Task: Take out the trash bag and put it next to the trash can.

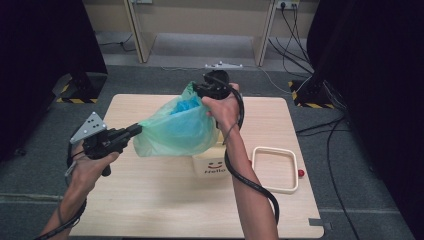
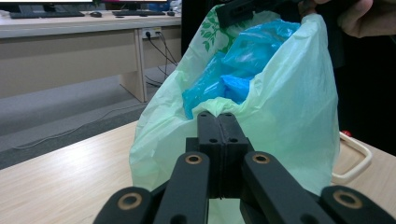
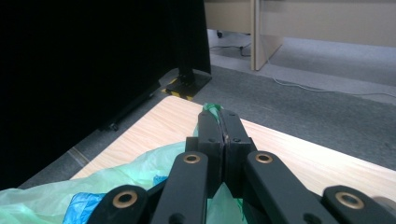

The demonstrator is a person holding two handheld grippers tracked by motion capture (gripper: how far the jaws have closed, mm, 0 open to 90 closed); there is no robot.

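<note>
Bag mouth stretched between the two tongs is what the coming move turns on: the green bag (image 1: 175,127) hangs between them, its rim running as a long axis from the left gripper (image 1: 134,131) up and away to the right gripper (image 1: 206,90). The left gripper's jaws are pressed together on the near edge of the rim, the plastic bunched just ahead of their tips in the left gripper view (image 2: 219,116). The right gripper's jaws are likewise clamped on the far edge, a tuft of green film at their tips (image 3: 219,114). Blue plastic (image 2: 233,70) sits inside, between the two pinch points. The bag's bottom rests on the white box (image 1: 212,162) below the right gripper, which judging by this is the nearer hand to it
</note>
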